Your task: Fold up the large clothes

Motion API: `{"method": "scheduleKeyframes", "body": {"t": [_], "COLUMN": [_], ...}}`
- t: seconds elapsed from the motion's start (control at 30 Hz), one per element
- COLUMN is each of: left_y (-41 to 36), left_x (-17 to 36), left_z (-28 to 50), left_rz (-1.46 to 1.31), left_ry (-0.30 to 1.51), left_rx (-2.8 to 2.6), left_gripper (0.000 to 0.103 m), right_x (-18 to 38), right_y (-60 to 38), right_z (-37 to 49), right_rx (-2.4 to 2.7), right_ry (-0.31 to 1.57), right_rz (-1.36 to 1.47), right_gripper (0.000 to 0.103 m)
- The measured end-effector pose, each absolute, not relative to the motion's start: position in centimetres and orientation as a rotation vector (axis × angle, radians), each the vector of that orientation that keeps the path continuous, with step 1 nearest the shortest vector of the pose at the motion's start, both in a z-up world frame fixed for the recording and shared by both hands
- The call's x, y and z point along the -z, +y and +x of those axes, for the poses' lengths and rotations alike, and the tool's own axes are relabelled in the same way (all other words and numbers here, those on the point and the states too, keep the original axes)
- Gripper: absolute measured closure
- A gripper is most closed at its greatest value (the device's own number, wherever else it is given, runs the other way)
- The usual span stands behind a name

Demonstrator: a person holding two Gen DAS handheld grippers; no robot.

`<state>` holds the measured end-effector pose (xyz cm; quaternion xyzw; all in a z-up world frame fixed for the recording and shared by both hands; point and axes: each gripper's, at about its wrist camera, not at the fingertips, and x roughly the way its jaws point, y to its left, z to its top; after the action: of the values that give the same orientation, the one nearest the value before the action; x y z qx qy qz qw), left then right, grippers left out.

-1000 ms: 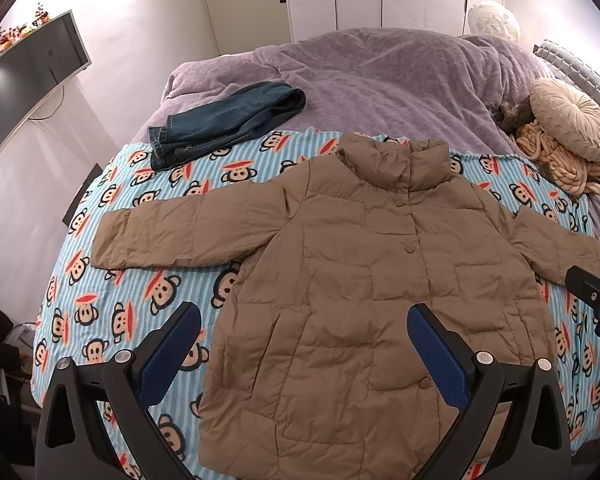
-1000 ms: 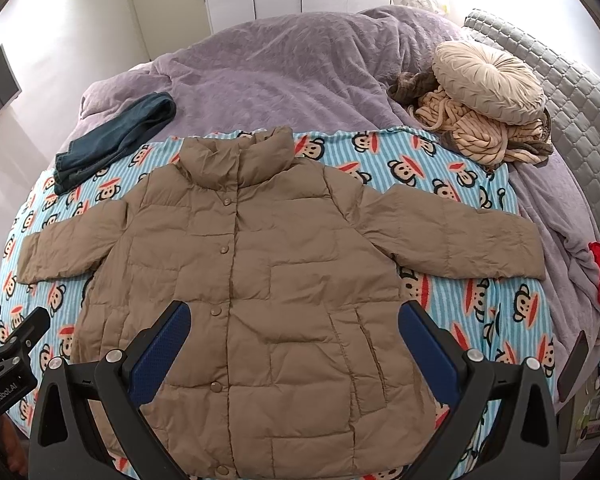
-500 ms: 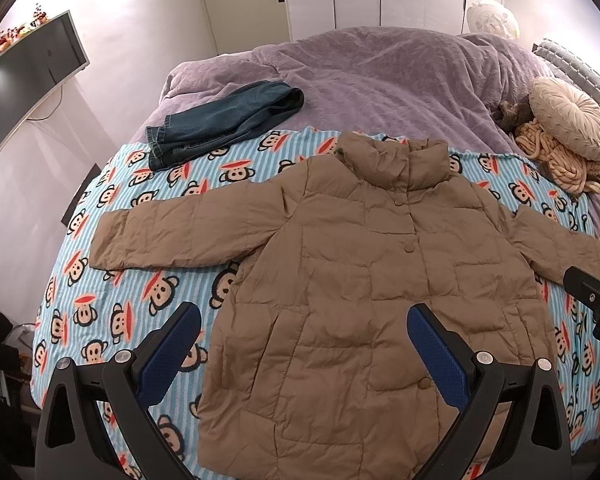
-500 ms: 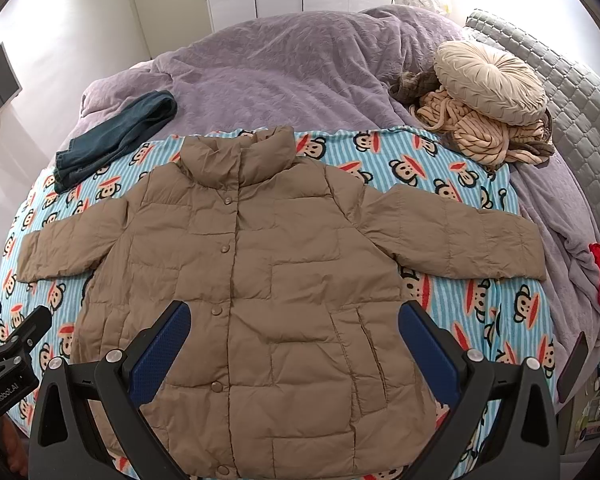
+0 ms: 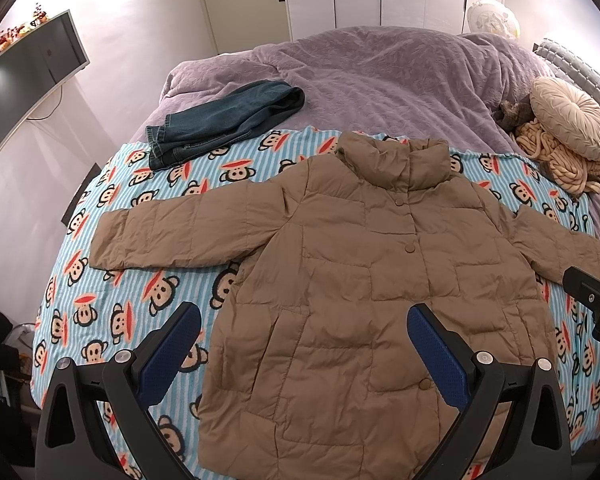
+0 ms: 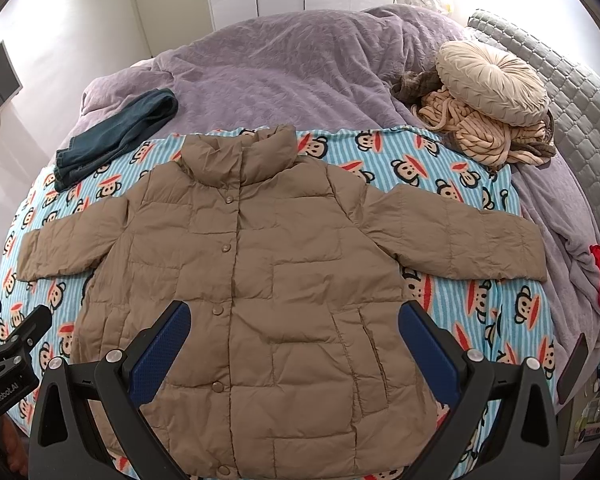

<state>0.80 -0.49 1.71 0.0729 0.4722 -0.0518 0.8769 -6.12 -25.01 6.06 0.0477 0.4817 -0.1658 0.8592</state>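
Both the left claw (image 5: 304,332) and right claw (image 6: 294,320) are held spread, empty. The puffer jacket (image 6: 260,280) is laid flat, sleeves at 3 and 9 o'clock; no fold is made yet.

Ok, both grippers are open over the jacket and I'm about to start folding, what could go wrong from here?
1. The tan puffer jacket is thick and slick-looking; a shallow pinch may slip, or the fold may spring back open.
2. It lies on the loose monkey-print blanket; the left gripper or right gripper could catch blanket along with a sleeve or hem.
3. The left sleeve ends near the bed's edge, so a dragged sleeve might slide off the bed.
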Motion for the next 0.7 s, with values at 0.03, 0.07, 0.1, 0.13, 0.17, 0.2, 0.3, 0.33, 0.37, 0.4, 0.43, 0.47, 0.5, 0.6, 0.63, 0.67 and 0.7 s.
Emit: {"method": "scheduleKeyframes", "body": {"t": [0.03, 0.07, 0.1, 0.13, 0.17, 0.2, 0.3, 0.33, 0.37, 0.4, 0.43, 0.47, 0.5, 0.6, 0.63, 0.67, 0.7], "left_y": [-0.46, -0.49, -0.49, -0.49, -0.5, -0.52, -0.54, -0.54, -0.56, -0.62, -0.65, -0.7, -0.7, -0.68, -0.68, -0.68, -0.71], "left_x": [-1.65, -1.72, -1.73, -1.62, -1.45, -1.54, -1.57, -1.45, -1.29, -1.21, -1.09, -0.95, -1.04, -1.07, -1.09, -0.94, -1.0], "left_z": [0.79, 0.8, 0.81, 0.78, 0.73, 0.8, 0.82, 0.81, 0.8, 0.87, 0.87, 0.89, 0.94, 0.99, 1.0, 0.93, 1.01], "left_rz": [0.152, 0.152, 0.153, 0.154, 0.155, 0.153, 0.153, 0.154, 0.154, 0.154, 0.153, 0.152, 0.154, 0.154, 0.154, 0.153, 0.153], "left_ry": [0.986, 0.985, 0.985, 0.984, 0.984, 0.985, 0.987, 0.989, 0.99, 0.992, 0.993, 0.994, 0.992, 0.993, 0.993, 0.994, 0.995], "left_rx": [0.108, 0.108, 0.109, 0.109, 0.108, 0.108, 0.108, 0.107, 0.107, 0.107, 0.107, 0.108, 0.107, 0.107, 0.108, 0.108, 0.108], "left_gripper": [0.0, 0.0, 0.0, 0.0, 0.0, 0.0, 0.0, 0.0, 0.0, 0.0, 0.0, 0.0, 0.0, 0.0, 0.0, 0.0, 0.0], "right_x": [-6.08, -6.04, -6.02, -6.07, -6.03, -6.08, -6.09, -6.1, -6.11, -6.05, -6.06, -6.0, -5.95, -5.96, -5.96, -5.98, -5.99], "right_y": [-25.02, -25.0, -24.99, -25.02, -25.0, -25.0, -24.99, -25.01, -25.02, -25.0, -25.02, -25.0, -24.99, -25.06, -25.07, -25.09, -25.09], "right_z": [-6.09, -6.13, -6.13, -6.05, -6.1, -6.04, -6.02, -5.98, -5.96, -5.98, -5.97, -6.01, -6.02, -5.99, -5.97, -5.96, -5.95], "right_rx": [0.348, 0.349, 0.349, 0.349, 0.35, 0.35, 0.35, 0.349, 0.349, 0.35, 0.35, 0.349, 0.35, 0.35, 0.35, 0.35, 0.35], "right_ry": [1.012, 1.011, 1.012, 1.012, 1.012, 1.012, 1.013, 1.013, 1.014, 1.015, 1.016, 1.015, 1.015, 1.015, 1.016, 1.016, 1.016], "right_rz": [0.1, 0.101, 0.101, 0.101, 0.102, 0.102, 0.102, 0.103, 0.104, 0.104, 0.105, 0.104, 0.102, 0.102, 0.102, 0.103, 0.103], "right_gripper": [0.0, 0.0, 0.0, 0.0, 0.0, 0.0, 0.0, 0.0, 0.0, 0.0, 0.0, 0.0, 0.0, 0.0, 0.0, 0.0, 0.0]}}
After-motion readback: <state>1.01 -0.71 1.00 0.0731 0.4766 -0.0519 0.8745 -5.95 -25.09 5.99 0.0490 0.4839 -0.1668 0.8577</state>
